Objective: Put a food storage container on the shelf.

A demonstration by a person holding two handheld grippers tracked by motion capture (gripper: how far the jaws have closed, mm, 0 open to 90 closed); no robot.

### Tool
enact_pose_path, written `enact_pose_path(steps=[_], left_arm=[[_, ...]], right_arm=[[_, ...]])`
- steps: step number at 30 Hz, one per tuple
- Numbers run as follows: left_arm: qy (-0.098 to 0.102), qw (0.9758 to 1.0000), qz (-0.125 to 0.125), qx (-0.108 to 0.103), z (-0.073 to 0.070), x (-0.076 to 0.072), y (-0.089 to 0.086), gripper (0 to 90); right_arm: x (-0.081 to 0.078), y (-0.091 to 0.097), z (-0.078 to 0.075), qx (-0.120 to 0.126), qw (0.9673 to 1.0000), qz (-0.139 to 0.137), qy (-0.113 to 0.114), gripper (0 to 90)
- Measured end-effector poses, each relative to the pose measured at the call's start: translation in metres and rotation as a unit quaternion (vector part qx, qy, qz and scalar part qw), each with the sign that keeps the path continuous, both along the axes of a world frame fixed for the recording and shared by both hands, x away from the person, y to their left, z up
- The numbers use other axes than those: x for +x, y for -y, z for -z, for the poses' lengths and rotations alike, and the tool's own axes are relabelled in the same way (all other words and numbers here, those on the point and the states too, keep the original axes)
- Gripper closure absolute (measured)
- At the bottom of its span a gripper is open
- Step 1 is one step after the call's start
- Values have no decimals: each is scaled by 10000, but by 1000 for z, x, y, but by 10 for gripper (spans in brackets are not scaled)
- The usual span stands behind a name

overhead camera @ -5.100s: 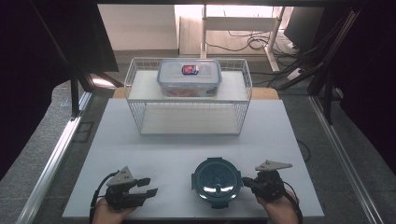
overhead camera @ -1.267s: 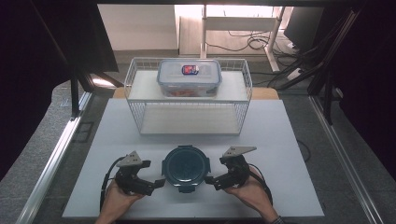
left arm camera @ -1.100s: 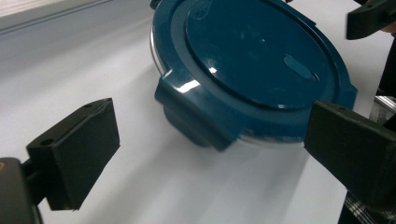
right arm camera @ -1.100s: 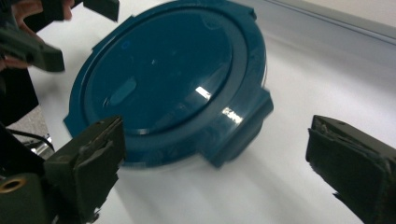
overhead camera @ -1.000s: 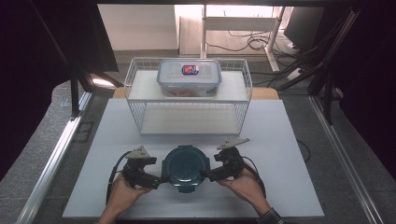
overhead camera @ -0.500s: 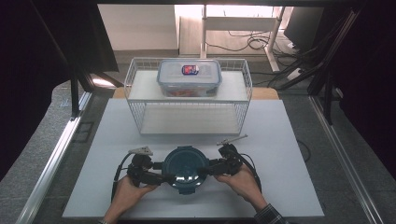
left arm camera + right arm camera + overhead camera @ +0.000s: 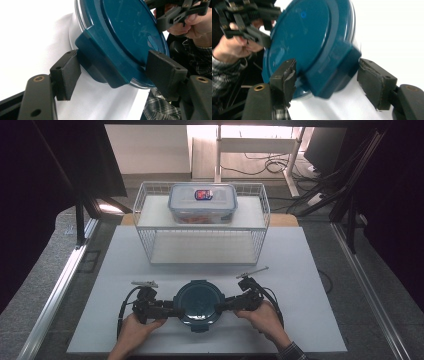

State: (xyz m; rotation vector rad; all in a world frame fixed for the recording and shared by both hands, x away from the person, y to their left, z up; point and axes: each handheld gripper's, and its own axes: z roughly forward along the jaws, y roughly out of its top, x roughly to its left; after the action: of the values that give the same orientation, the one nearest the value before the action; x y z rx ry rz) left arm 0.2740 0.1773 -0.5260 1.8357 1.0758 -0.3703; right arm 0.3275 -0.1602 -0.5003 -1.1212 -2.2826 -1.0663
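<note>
Sitting near the front edge of the white table [image 7: 310, 285], a round container with a dark teal lid [image 7: 198, 303] and side latch tabs is lying between the two tools, clear rim peeking under the lid. Left gripper [image 7: 167, 310] is reaching in from the left with jaws spread around one latch tab, not clamping it, left hand [image 7: 134, 330] gripping low behind; right gripper [image 7: 226, 306] is mirroring from the right, jaws spread around the opposite tab, right hand [image 7: 262, 312] behind. Farther back, a wire rack [image 7: 200, 227] is carrying a clear lidded box [image 7: 202, 202].
</note>
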Motion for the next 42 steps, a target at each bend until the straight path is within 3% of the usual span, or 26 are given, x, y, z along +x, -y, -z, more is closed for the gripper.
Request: enact_pose_path(steps=[3,4,7,9,12,14,18,21,23,27,30,36,40,42], left_arm=[[-78,10000,-7,-28,0,1,-2,319],[-84,9999,-15,-149,-1,-1,-6,347],[87,9999,-26,-118,-6,-9,-7,410],[133,9998,-42,-116,-7,-12,-7,446],[177,9990,-162,-368,-7,-24,-12,506],[213,9986,-215,-426,-7,-28,-12,536],[163,9972,-358,-640,-5,-34,-14,567],[129,9961,-471,-730,-6,-35,-13,575],[157,9959,-534,-714,-7,-35,-13,579],[196,9961,-595,-629,-8,-34,-12,574],[264,9958,-610,-624,-13,-32,-12,574],[502,9952,-605,-580,-29,-27,-11,574],[784,9942,-581,-442,-47,-22,-8,573],[851,9935,-589,-474,-53,-19,-8,573]], right_arm=[[-2,2,1,84,9999,62,-50,359],[0,6,2,171,9996,137,-151,411],[-1,11,-1,344,9988,225,-263,486],[-4,12,-2,335,9989,233,-212,496],[-17,14,-8,378,9989,283,-13,542],[-26,15,-11,390,9987,303,136,554],[-40,16,-15,320,9979,344,437,562],[-45,16,-16,311,9973,438,495,565],[-46,16,-15,339,9970,504,487,569],[-47,12,-21,252,9950,516,817,570],[-45,12,-24,290,9947,518,839,570],[-41,13,-36,384,9920,543,1070,568],[-36,14,-50,463,9884,588,1321,563],[-34,14,-59,446,9863,601,1468,562]])
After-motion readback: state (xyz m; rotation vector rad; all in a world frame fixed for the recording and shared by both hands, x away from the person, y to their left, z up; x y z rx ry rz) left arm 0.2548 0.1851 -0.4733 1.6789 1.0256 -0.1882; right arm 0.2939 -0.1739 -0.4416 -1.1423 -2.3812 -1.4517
